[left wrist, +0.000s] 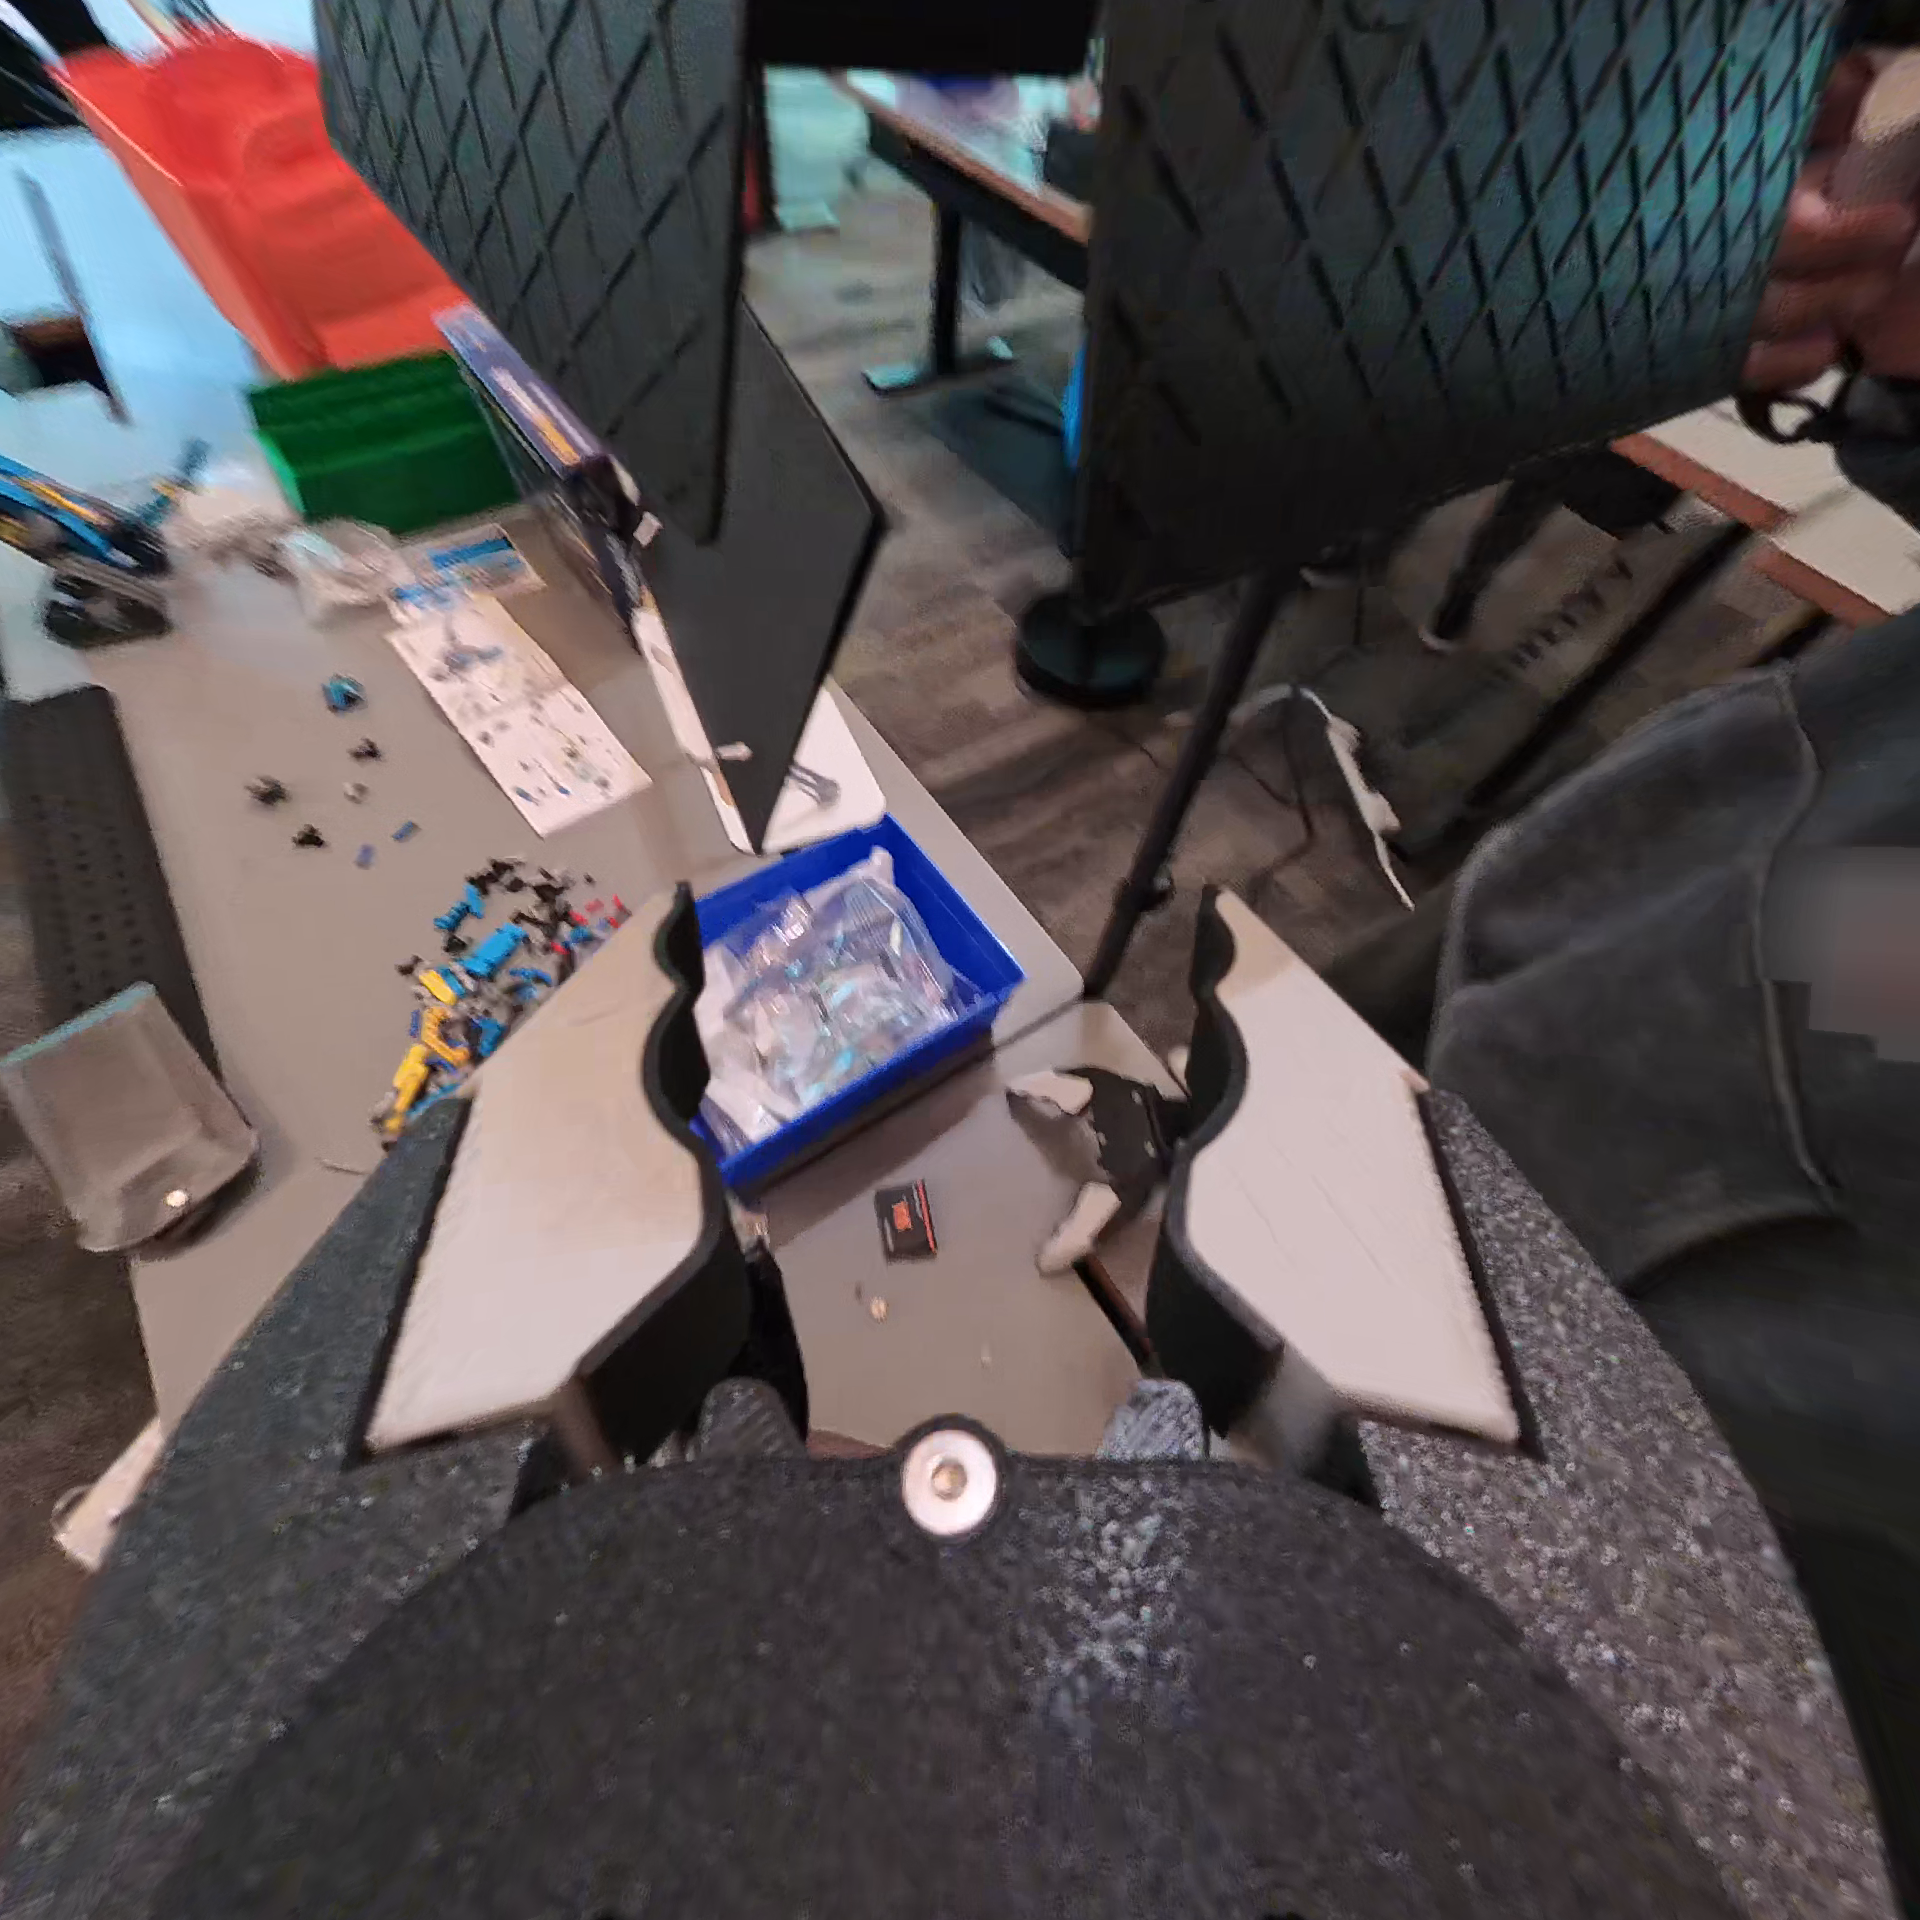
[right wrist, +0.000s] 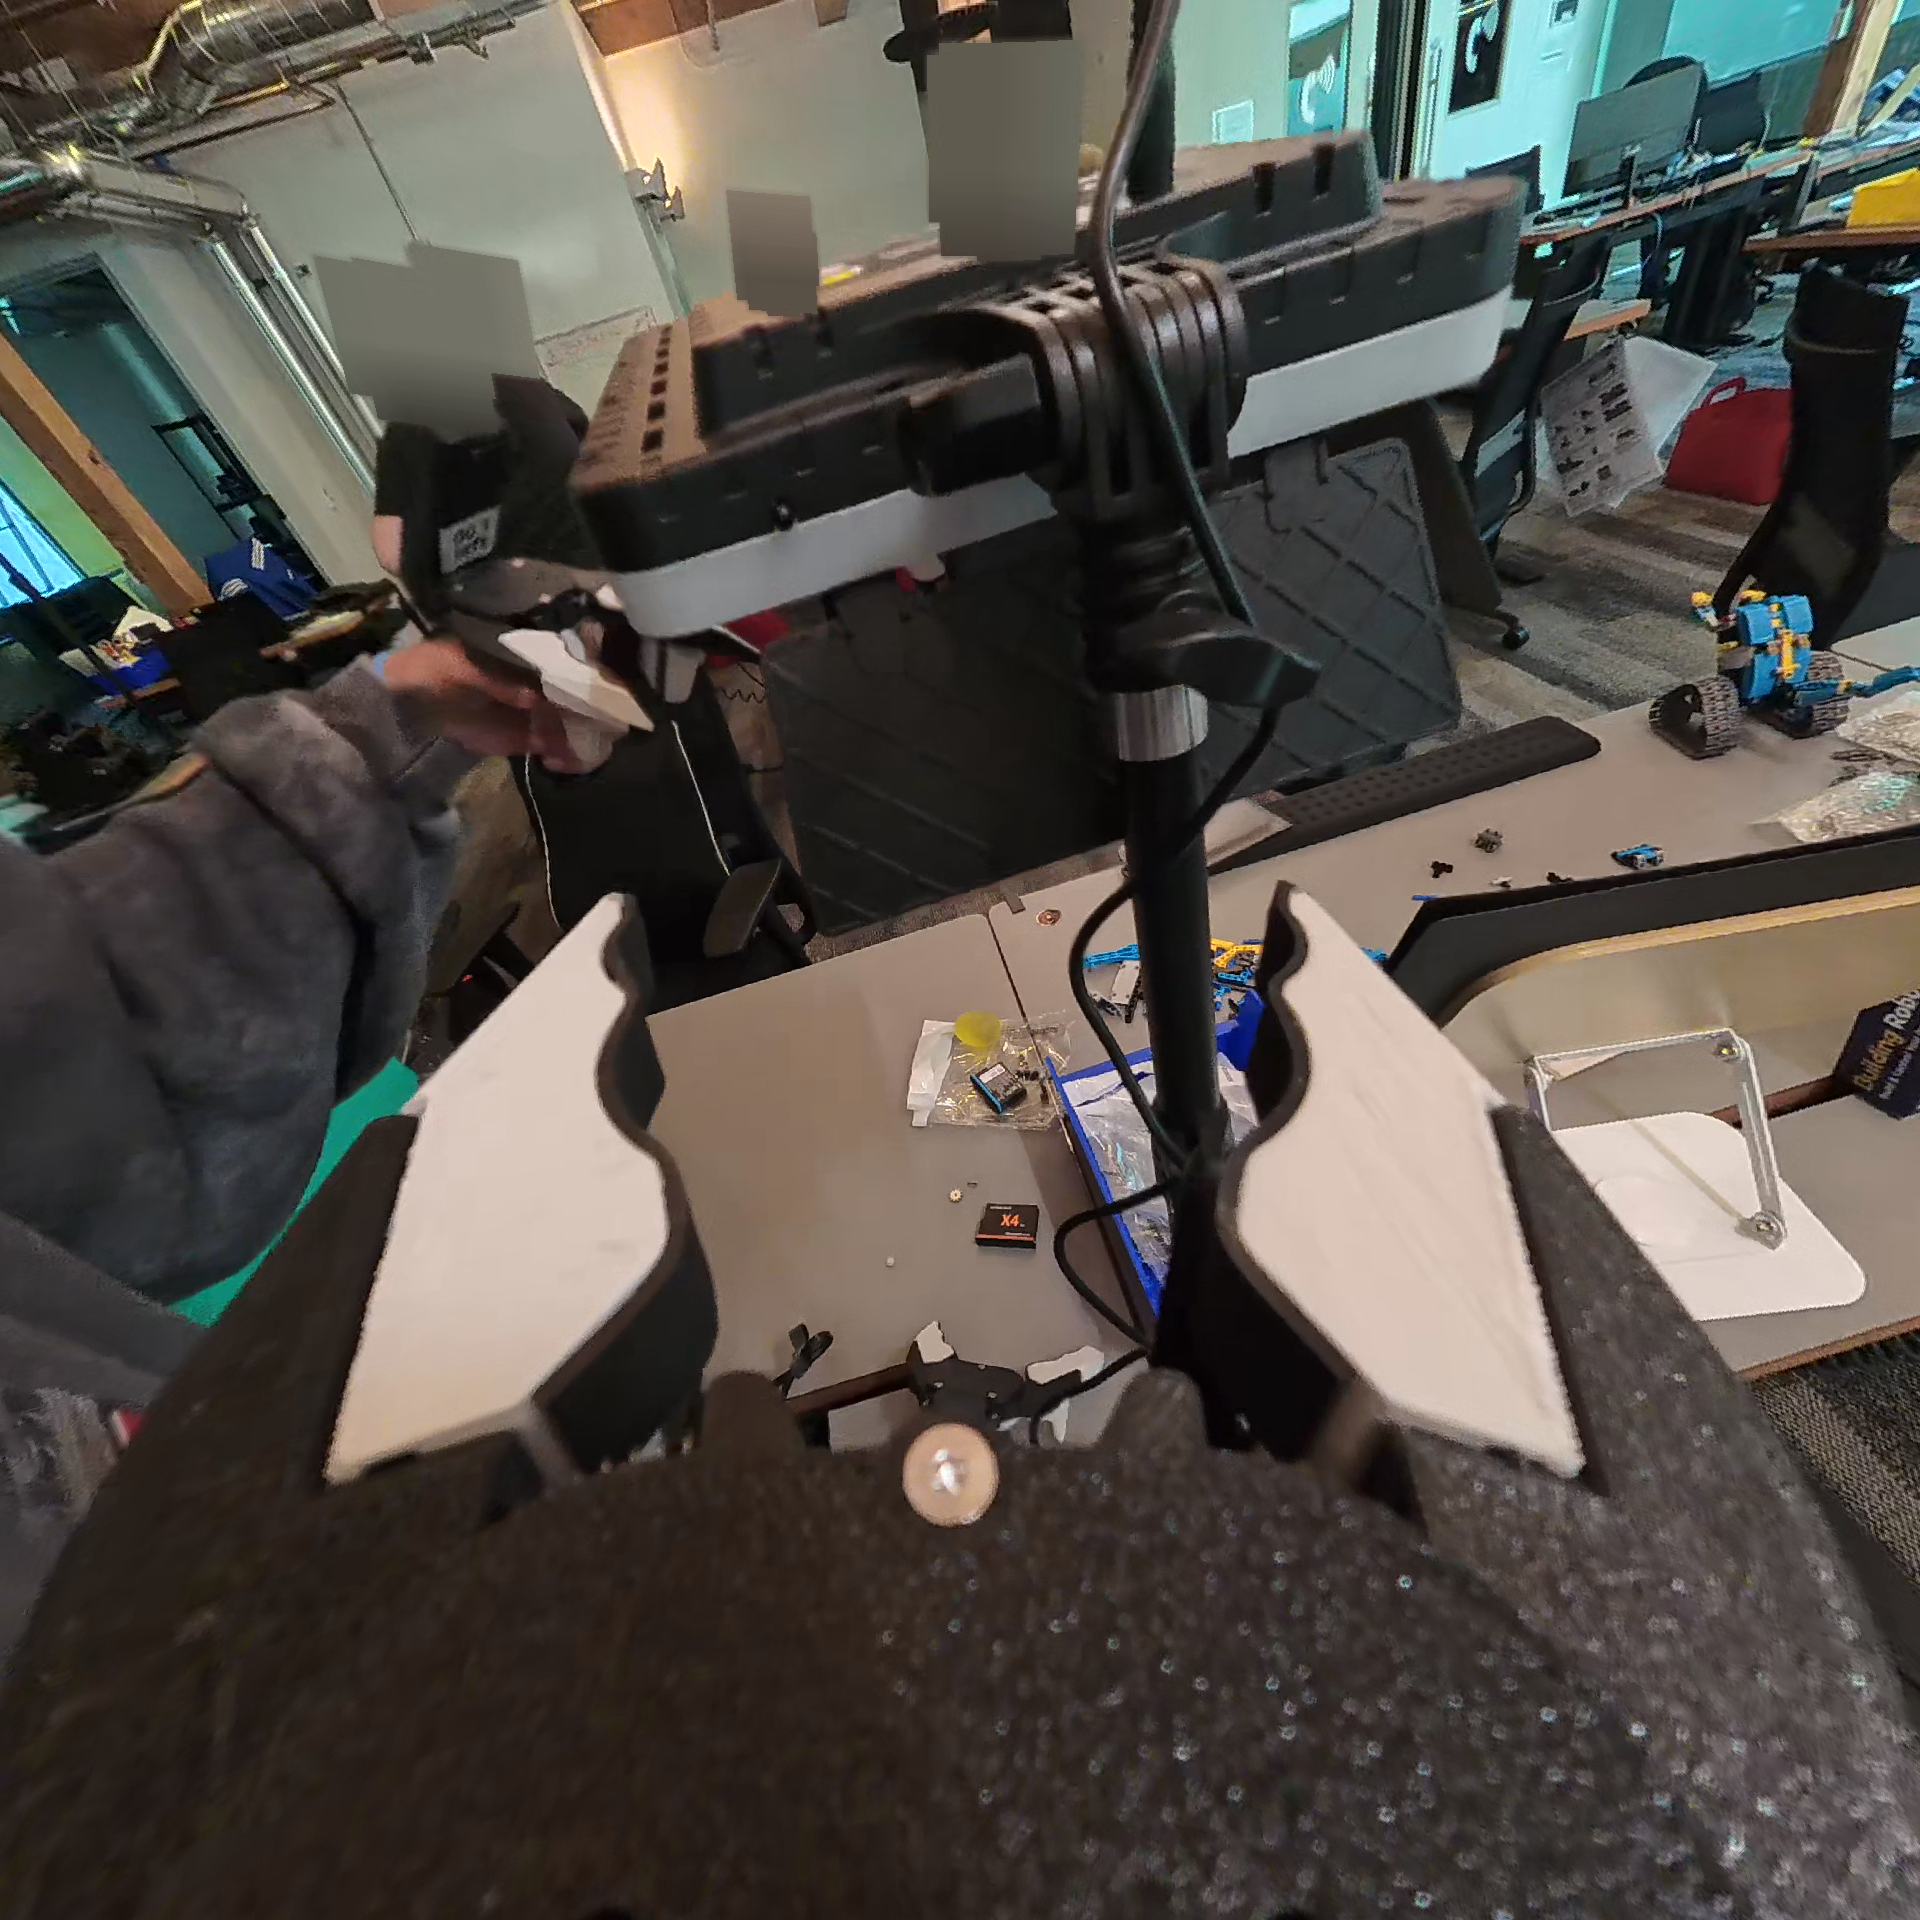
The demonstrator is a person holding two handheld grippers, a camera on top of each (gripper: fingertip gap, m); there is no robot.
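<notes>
Left gripper [left wrist: 940, 1023]: hanging wide open above the grey table [left wrist: 291, 966], gripping nothing.
Right gripper [right wrist: 956, 1039]: also gaping wide, empty.
Nearest below: blue bin [left wrist: 925, 997] holding clear bags; small black box [right wrist: 1007, 1224] lying beside it.
In the way: black stand pole [right wrist: 1174, 935] rising just before the right finger.
Around: loose bricks [left wrist: 488, 977] lying scattered on the table.

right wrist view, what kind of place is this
Probably an open office used as a workshop: desks with monitors at the back, office chairs, and a grey table strewn with toy building bricks.
</notes>
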